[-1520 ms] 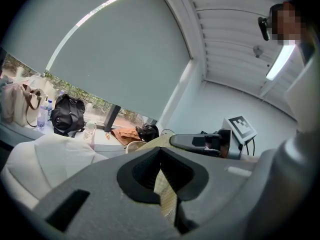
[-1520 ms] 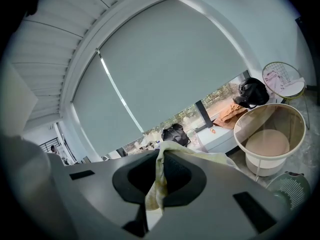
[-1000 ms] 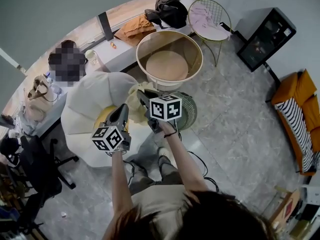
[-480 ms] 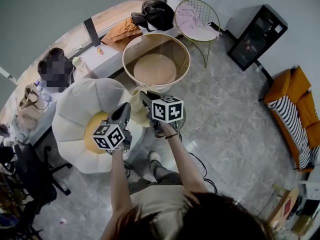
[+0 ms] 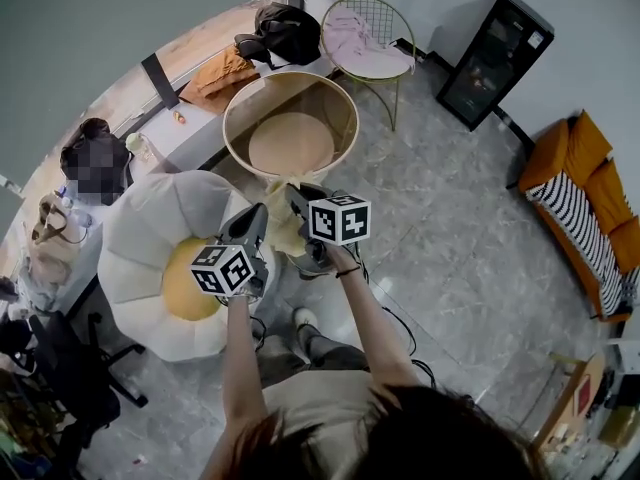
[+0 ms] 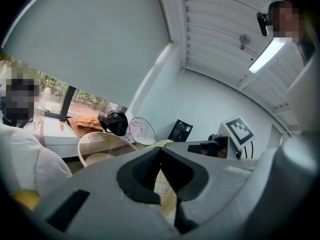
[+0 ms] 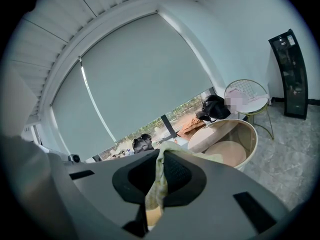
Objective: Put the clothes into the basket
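Fingers (image 6: 141,172) of left gripper (image 5: 256,216) and right gripper (image 5: 296,194) each pinch the pale yellow cloth garment (image 5: 283,228), holding it spread between them near the round beige basket (image 5: 235,118), likely for dropping in.

Your left gripper (image 5: 256,214) and right gripper (image 5: 296,194) are grey moulded shells with black pad liners. Each carries a white marker cube (image 5: 340,218) printed with black squares. You wear a beige top (image 5: 320,403), grey trousers (image 5: 290,353), a pale shoe (image 5: 303,318) and a thin black band (image 5: 345,270) at the right wrist.
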Tool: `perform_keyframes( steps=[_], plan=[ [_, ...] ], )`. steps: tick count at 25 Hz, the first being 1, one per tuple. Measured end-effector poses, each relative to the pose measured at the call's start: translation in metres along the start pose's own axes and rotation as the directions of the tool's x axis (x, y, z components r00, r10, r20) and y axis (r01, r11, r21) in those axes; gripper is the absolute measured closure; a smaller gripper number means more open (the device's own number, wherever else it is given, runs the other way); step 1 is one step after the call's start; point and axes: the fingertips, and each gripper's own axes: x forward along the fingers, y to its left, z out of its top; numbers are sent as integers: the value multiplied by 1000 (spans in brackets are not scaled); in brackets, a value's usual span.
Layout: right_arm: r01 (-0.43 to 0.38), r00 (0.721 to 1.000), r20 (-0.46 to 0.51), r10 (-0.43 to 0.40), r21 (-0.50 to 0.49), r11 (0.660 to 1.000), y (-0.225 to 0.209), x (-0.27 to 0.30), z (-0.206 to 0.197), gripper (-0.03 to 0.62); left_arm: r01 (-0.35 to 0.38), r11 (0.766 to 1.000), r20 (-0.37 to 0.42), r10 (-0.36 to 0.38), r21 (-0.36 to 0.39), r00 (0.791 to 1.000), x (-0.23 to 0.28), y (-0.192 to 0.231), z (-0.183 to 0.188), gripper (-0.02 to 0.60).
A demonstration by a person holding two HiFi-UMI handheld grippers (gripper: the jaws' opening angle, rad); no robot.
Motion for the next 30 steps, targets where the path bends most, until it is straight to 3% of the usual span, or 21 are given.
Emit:
perform_keyframes(
  steps=[13, 30],
  plan=[
    [138, 990, -4, -138, 39, 990, -51, -30, -9, 574, 126, 992, -127, -124, 8, 984, 42, -30, -26, 571],
    [280, 955, -112, -275, 24, 960, -96, -27, -30, 574, 248, 968, -285, -244, -22, 927, 72, -29, -58, 571]
  ],
)
